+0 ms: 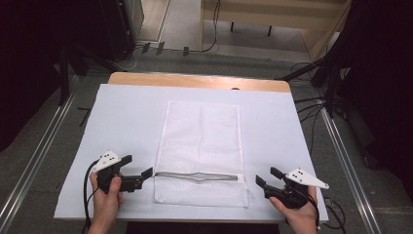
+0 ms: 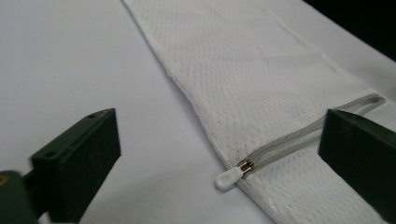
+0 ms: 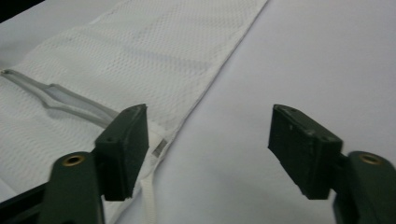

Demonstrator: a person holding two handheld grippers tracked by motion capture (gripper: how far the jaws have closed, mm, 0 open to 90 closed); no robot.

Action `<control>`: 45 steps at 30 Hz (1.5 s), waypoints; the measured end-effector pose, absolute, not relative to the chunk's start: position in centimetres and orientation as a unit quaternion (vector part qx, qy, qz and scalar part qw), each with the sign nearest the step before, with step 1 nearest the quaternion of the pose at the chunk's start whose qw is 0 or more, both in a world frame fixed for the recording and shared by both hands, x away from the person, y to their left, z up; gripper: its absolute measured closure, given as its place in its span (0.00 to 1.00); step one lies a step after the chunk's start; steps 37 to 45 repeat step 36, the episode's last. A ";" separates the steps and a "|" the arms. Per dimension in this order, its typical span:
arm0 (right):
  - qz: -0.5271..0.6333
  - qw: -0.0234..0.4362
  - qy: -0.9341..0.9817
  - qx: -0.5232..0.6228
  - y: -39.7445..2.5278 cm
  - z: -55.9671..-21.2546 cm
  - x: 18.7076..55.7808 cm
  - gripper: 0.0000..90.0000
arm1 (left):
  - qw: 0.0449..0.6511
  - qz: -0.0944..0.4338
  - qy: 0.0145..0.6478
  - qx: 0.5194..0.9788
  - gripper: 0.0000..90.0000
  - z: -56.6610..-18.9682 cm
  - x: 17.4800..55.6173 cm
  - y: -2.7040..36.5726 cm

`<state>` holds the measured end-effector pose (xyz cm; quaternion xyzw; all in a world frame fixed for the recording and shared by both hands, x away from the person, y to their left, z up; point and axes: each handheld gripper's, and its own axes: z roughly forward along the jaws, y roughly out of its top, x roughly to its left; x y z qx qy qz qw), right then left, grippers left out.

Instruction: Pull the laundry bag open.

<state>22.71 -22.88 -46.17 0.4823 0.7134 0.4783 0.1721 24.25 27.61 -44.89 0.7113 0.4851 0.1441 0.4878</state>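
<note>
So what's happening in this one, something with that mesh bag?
A person holds a tool in each hand at either end of the zipper of a white mesh laundry bag lying flat on a white table cover. The left tool is open, with the white zipper pull between its jaws but not gripped. The right tool is open at the bag's other edge. The zipper gapes slightly mid-length.

Our left claw hangs with its jaws spread wide over the white worktop. Between them lies the zipper pull, at the edge of the white mesh bag stretching ahead toward our right jaw.
</note>
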 end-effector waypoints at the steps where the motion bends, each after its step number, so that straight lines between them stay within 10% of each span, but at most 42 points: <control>1: 0.478 0.178 0.713 0.480 -23.2 -46.2 22.9 0.31 | 0.490 0.148 0.484 0.710 0.00 -44.8 24.2 27.8; 14: 0.474 0.230 0.682 0.507 -27.0 -45.8 23.0 0.12 | 0.480 0.205 0.470 0.712 0.00 -44.1 23.7 31.1; 45: 0.473 0.239 0.666 0.525 -29.4 -46.0 22.7 0.15 | 0.494 0.197 0.481 0.697 0.00 -44.0 23.6 33.3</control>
